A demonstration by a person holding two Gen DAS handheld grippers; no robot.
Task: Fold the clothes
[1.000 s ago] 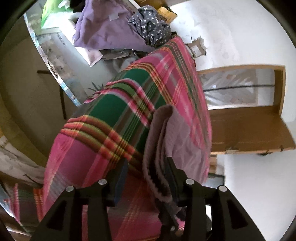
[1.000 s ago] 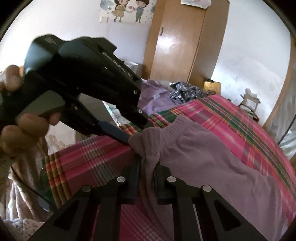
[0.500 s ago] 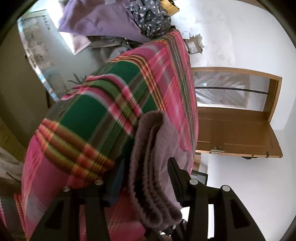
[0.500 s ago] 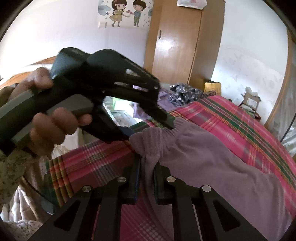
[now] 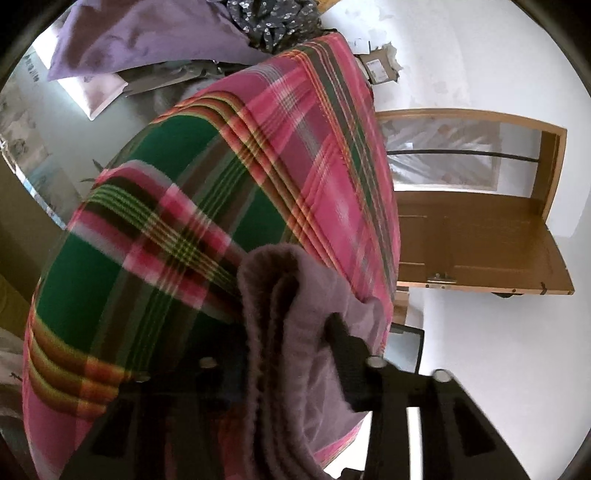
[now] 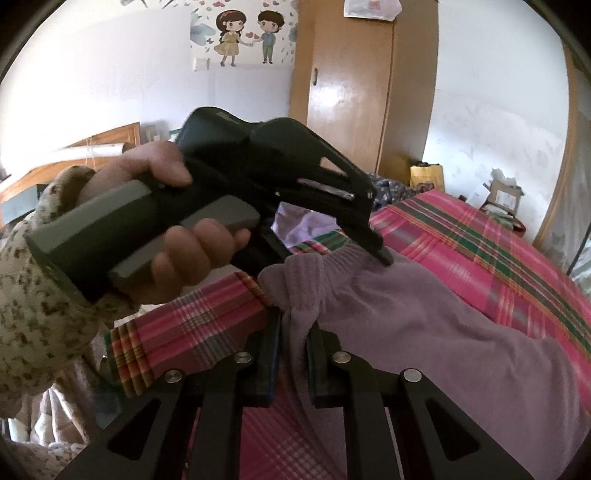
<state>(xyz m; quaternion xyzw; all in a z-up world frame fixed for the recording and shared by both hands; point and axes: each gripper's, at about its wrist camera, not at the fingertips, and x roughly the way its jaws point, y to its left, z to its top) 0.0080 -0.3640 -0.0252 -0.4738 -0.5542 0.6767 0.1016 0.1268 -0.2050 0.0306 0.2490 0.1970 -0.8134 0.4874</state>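
A mauve fleece garment (image 6: 406,325) lies on the bed's pink and green plaid blanket (image 6: 480,236). My right gripper (image 6: 293,332) is shut on the near end of its gathered waistband. A person's hand (image 6: 166,229) holds my left gripper (image 6: 332,254) a little farther along the same waistband, one finger over the fabric and one under it. In the left wrist view the bunched garment (image 5: 280,295) fills the gap of the left gripper (image 5: 284,343). Its jaws are closing, and the right finger (image 5: 343,343) presses into the cloth.
A purple cloth (image 5: 147,37) and a dark dotted garment (image 5: 273,18) lie at the far end of the blanket (image 5: 295,147). A wooden wardrobe (image 6: 362,92) stands behind the bed. A wooden door (image 5: 480,240) and a cardboard box (image 5: 380,66) are beside it.
The left gripper slid along the waistband away from the right gripper, and its fingers drew in around the bunched fabric. The right gripper kept its hold and stayed put.
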